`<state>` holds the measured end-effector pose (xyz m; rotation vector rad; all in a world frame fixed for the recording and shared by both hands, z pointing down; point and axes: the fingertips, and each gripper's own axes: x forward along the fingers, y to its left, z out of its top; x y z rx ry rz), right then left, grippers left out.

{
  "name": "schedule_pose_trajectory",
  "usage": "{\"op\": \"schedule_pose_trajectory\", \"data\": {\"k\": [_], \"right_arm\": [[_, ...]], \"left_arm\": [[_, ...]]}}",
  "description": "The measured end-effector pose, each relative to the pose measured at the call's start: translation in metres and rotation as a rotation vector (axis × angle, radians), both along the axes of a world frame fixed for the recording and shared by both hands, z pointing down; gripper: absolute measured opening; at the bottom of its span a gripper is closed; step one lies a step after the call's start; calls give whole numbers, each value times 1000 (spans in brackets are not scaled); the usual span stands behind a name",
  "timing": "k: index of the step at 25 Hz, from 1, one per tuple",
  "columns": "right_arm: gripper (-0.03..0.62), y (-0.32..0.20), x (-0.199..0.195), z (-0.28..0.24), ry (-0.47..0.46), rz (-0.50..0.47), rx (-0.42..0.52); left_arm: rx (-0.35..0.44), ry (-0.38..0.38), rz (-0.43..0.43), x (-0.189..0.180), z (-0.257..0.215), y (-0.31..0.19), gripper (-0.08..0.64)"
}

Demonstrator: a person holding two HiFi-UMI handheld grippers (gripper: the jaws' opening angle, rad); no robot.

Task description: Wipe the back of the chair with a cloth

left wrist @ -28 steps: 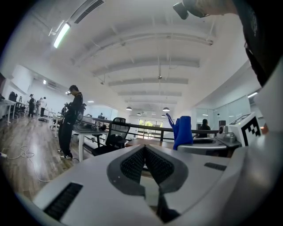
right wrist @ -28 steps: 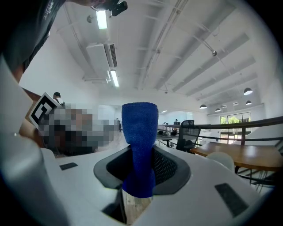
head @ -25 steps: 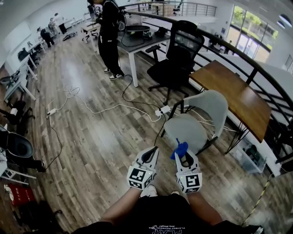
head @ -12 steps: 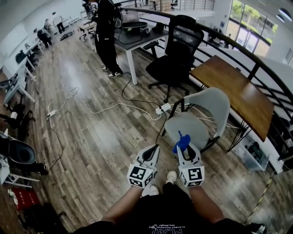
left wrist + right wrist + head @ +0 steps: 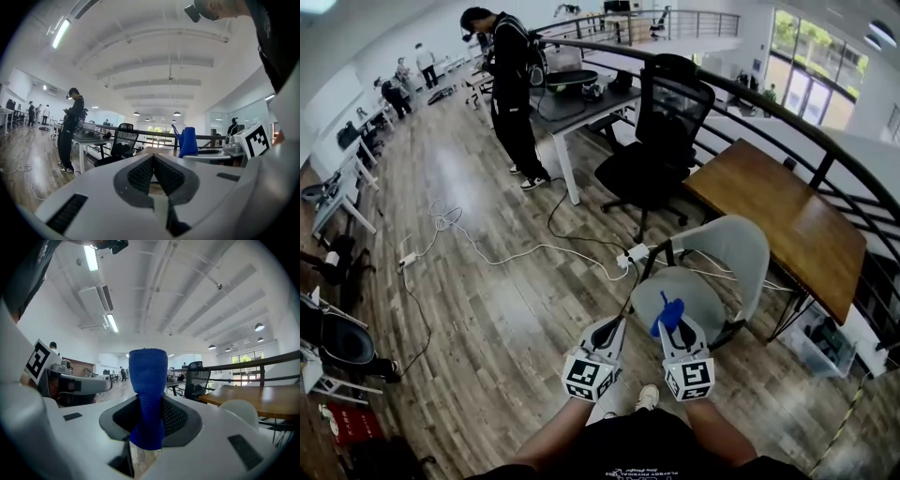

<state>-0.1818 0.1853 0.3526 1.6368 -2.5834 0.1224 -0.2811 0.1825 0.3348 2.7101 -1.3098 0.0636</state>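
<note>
A light grey shell chair (image 5: 712, 272) on black legs stands beside the wooden table (image 5: 787, 220), its curved back (image 5: 741, 246) toward the table. My right gripper (image 5: 672, 323) is shut on a blue cloth (image 5: 668, 312), which sticks up from the jaws over the near edge of the seat. In the right gripper view the cloth (image 5: 148, 397) fills the jaws and the chair back (image 5: 239, 411) shows pale at lower right. My left gripper (image 5: 606, 331) hangs just left of the chair, shut and empty; its view shows the blue cloth (image 5: 188, 142) off to the right.
A black office chair (image 5: 661, 131) and a white desk (image 5: 577, 98) stand farther off, with a person (image 5: 511, 89) at the desk. White cables and a power strip (image 5: 633, 255) trail over the wood floor left of the grey chair. A black railing (image 5: 825, 155) runs behind the table.
The view has drawn slightly back and up; both grippers sit a little lower in frame and closer to the grey chair's seat edge. The cloth stays clamped in the right gripper.
</note>
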Motion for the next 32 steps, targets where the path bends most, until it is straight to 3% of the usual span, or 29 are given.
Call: {"op": "schedule_pose_trajectory", "data": {"k": [6,12,15,21,27,32], "right_arm": [[115,-27,25,-1,-15,-12,-5],[115,-50,26,-1,-26,-32,-6],[115,-68,20,1,-29,-33,-8],[115,-103,6,1,-2,-5,-5],[115,-144,-4,-1,11,91,-8],[115,-169,-12,7,-19,163,-28]], "left_arm": [[8,-23,-18,19,-2,-33,6],[-9,-33,-98,-7,-6,-66,6],[-16,-28,-94,-11,-2,-82,6],[-13,-6,-22,-11,3,-127,6],[36,4,88,-8,-11,-179,6],[27,6,160,-12,-6,-208,6]]}}
